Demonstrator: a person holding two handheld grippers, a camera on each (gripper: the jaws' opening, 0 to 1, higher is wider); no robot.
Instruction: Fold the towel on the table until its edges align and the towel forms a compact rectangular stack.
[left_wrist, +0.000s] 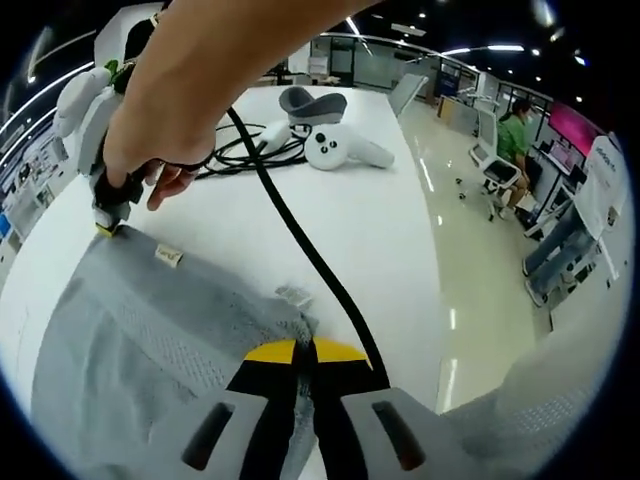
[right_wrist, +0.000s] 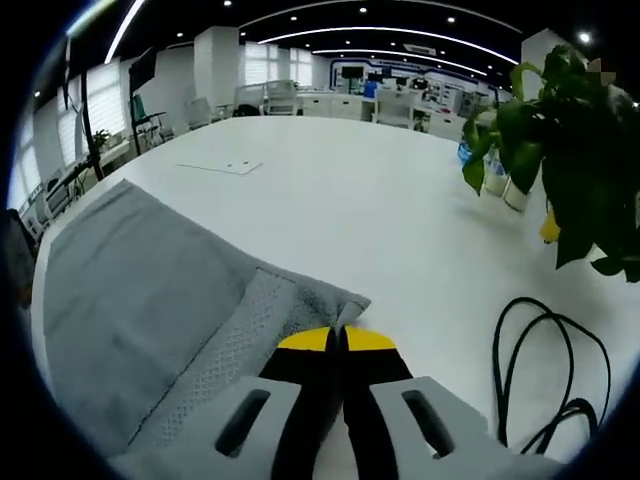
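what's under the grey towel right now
The white table lies under the grey towel, showing bare past its edges. Whatever sits beneath the cloth itself is covered. Both the left gripper and right gripper pinch its corners.

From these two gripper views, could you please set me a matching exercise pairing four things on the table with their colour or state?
Things:
1. towel
2. left gripper
3. plant
4. cable

Descriptions:
A. green and leafy, at the table's far side in the right gripper view
B. black, looped on the white table
C. grey, with one corner pinched between yellow-tipped jaws
D. jaws closed on a towel edge, with a black cable running past it

Pairs: 1-C, 2-D, 3-A, 4-B
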